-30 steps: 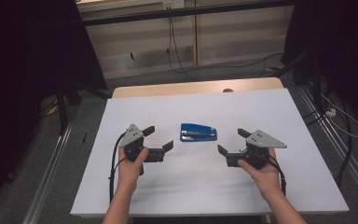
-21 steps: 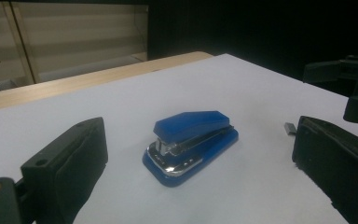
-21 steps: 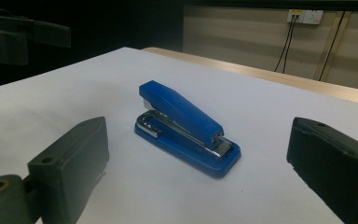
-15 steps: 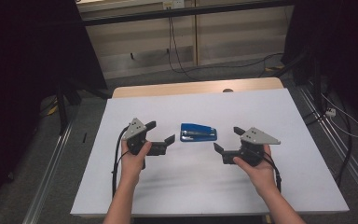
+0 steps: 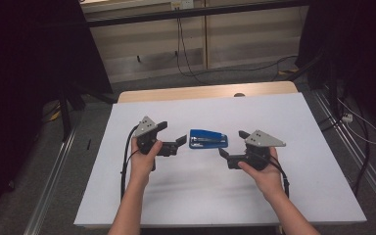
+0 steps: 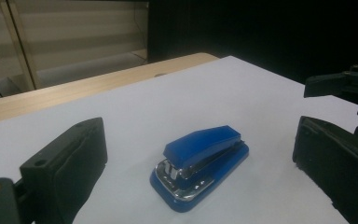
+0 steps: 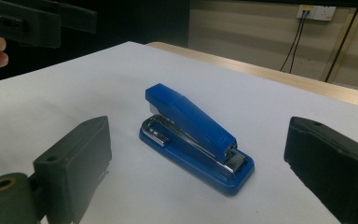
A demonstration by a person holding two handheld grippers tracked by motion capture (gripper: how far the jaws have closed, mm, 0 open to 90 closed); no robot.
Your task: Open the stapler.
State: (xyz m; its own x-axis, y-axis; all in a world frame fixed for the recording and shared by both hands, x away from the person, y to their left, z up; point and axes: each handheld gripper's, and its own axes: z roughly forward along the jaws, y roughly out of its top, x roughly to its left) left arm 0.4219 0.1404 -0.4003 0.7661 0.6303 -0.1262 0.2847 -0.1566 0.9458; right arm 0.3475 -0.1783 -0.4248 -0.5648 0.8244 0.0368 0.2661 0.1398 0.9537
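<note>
We hold the left gripper (image 5: pixel 174 134) just left of the blue stapler (image 5: pixel 208 138), jaws spread wide and gripping nothing. The stapler lies flat on the white table (image 5: pixel 298 196). Just right of the stapler, our right gripper (image 5: pixel 232 145) gapes equally wide, empty.

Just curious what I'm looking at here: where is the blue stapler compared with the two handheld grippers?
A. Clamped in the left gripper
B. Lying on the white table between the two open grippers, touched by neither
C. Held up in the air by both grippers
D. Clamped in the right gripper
B: the blue stapler rests flat on the white table, with the left gripper and right gripper open on either side, clear of it.
</note>
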